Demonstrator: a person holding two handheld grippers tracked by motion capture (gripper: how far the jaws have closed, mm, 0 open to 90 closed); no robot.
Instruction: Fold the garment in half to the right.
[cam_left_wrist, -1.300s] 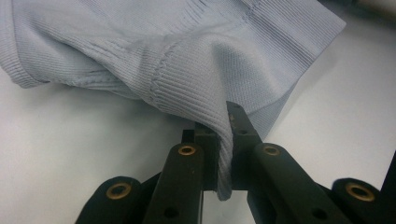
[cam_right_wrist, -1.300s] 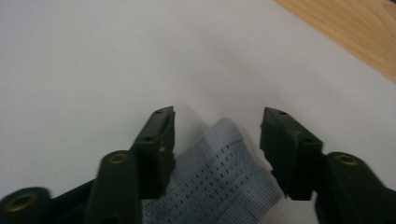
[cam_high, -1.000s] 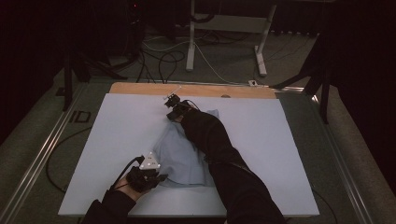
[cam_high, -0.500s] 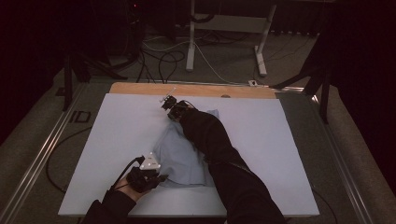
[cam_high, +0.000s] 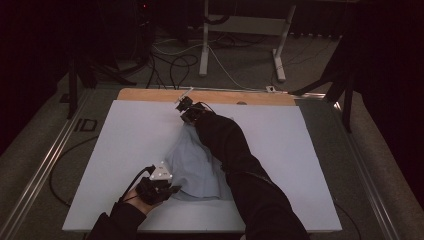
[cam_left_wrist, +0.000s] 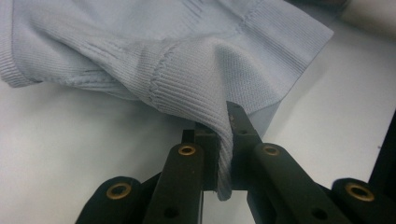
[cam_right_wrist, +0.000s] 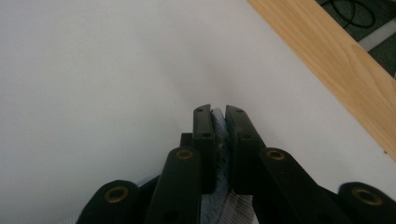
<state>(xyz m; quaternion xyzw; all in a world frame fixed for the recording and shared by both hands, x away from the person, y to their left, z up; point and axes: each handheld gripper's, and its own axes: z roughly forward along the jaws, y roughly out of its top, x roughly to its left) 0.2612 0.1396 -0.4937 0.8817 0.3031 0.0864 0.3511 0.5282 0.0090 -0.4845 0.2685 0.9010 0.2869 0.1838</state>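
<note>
- White board (cam_high: 125, 150) covers most of the surface, with a strip of bare wood (cam_high: 150, 95) along its far edge; beyond it a dim floor carries loose cables (cam_high: 175, 65) and the white legs of a stand (cam_high: 205, 40).
- Pale blue knitted garment (cam_high: 192, 165) lies crumpled on the board, from near the front edge up toward the middle, partly under the person's dark right sleeve (cam_high: 230, 150).
- Left gripper (cam_high: 167, 190) sits at the garment's near left corner. In the left gripper view its jaws are clamped on a ribbed fold of the garment (cam_left_wrist: 187, 70), which rises out from between them and spreads away across the board.
- Right gripper (cam_high: 186, 106) is at the garment's far end, close to the wood strip. Its jaws have just been closing, and in the right gripper view they pinch a thin edge of blue cloth (cam_right_wrist: 219, 135) that shows between them up to the tips.
</note>
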